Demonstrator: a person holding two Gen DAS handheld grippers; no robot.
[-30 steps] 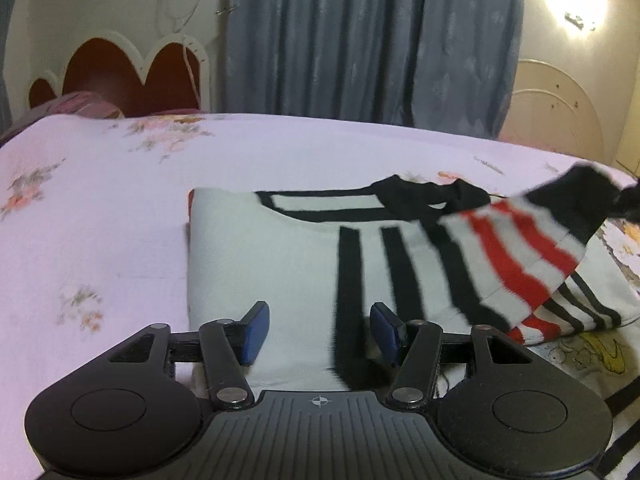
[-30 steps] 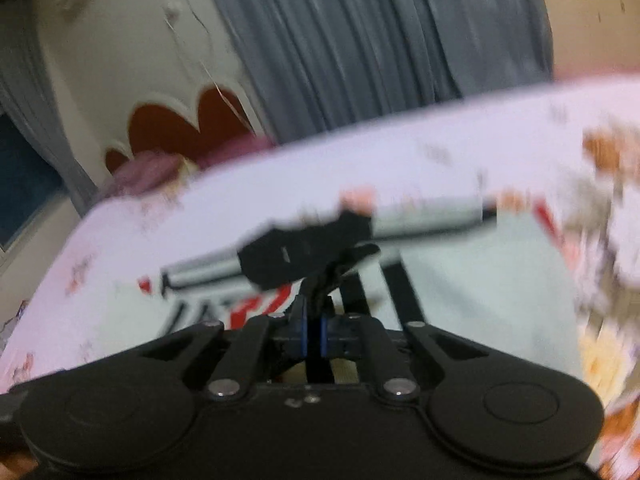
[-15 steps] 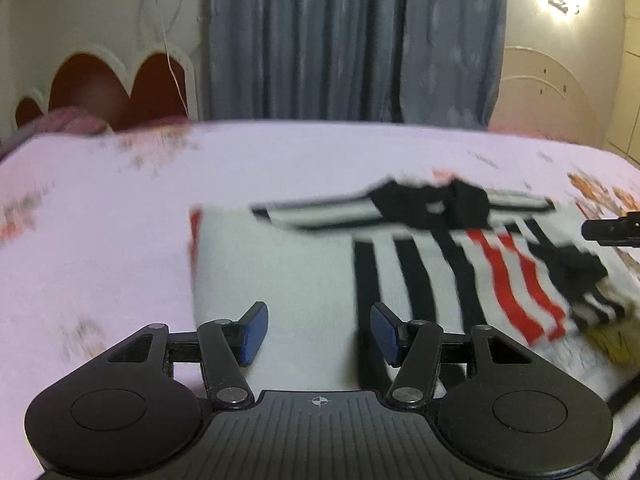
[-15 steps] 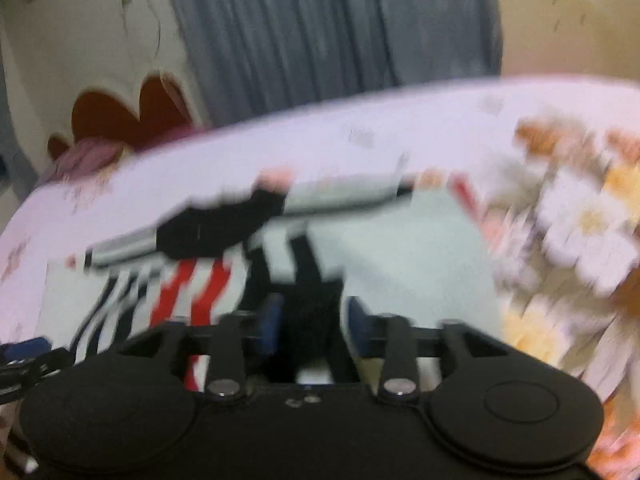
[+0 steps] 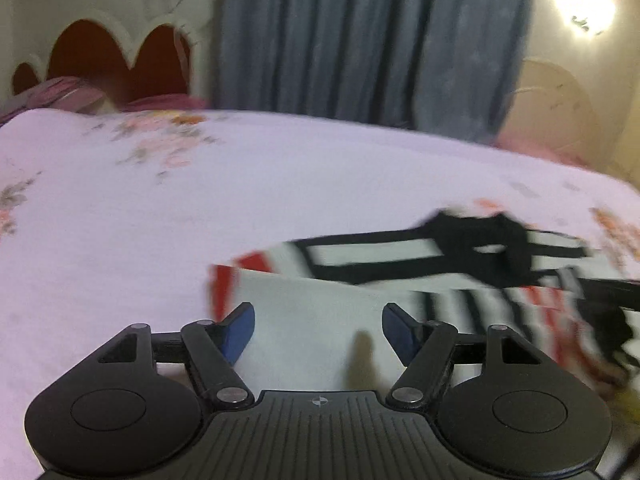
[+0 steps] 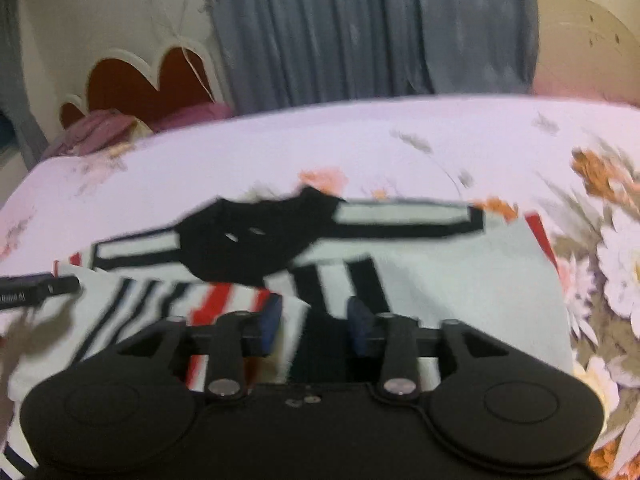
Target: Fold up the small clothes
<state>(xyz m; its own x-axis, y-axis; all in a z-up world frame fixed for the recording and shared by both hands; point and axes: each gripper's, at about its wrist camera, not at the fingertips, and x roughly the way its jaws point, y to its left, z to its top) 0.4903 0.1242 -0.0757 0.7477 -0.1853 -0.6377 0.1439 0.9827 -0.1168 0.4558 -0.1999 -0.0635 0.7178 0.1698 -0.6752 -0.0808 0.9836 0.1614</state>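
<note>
A small white shirt (image 5: 320, 320) with black and red stripes and a black collar (image 6: 248, 240) lies flat on the bed. One sleeve (image 6: 192, 304) lies folded across its front. My left gripper (image 5: 318, 328) is open and empty, low over the shirt's left part. My right gripper (image 6: 314, 324) is open and empty, just above the folded sleeve and the black stripes. The tip of the left gripper shows at the left edge of the right wrist view (image 6: 36, 290).
The bed has a pale pink floral sheet (image 5: 160, 220). A red scalloped headboard (image 5: 104, 56) and pillows (image 6: 104, 128) stand at the far left. Grey curtains (image 5: 360, 40) hang behind the bed. A wall lamp (image 5: 580, 0) glows at top right.
My right gripper let go of the sleeve, which now lies folded on the shirt, and opened. My left gripper shifted left, staying open.
</note>
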